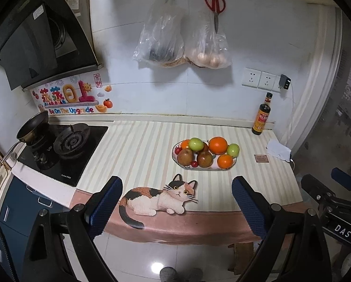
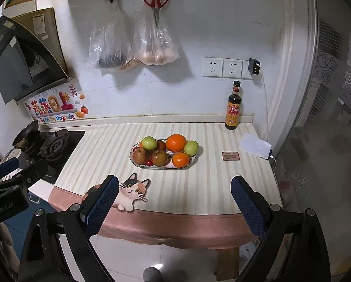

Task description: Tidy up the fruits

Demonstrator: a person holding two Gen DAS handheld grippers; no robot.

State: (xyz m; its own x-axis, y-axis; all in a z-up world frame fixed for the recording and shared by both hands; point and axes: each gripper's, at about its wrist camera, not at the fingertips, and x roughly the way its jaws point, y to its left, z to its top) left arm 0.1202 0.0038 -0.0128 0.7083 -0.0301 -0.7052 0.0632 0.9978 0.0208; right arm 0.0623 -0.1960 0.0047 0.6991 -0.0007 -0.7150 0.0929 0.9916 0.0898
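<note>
An oval plate [image 1: 224, 167] [image 2: 191, 162] sits mid-counter, piled with fruit: oranges [image 1: 218, 145] [image 2: 176, 142], green apples [image 1: 195, 144] [image 2: 149, 142], brownish-red apples [image 1: 204, 159] [image 2: 159, 157] and small cherries [image 1: 194, 163] [image 2: 149, 163]. My left gripper [image 1: 177, 192] hangs open before the counter's front edge, well short of the plate, nothing between its blue pads. My right gripper [image 2: 175, 190] is likewise open and empty, back from the plate. The right gripper's body [image 1: 335, 195] shows at the right edge of the left wrist view.
A cat picture [image 1: 161, 195] [image 2: 130, 192] decorates the striped cloth [image 1: 137, 155] near the front edge. A gas stove [image 1: 65, 150] with a pan [image 1: 33, 127] is at left. A sauce bottle [image 1: 262, 115] [image 2: 233, 108], white paper [image 2: 255, 145], a coaster [image 2: 231, 155] stand right. Bags [image 1: 182, 40] and scissors [image 1: 214, 4] hang above.
</note>
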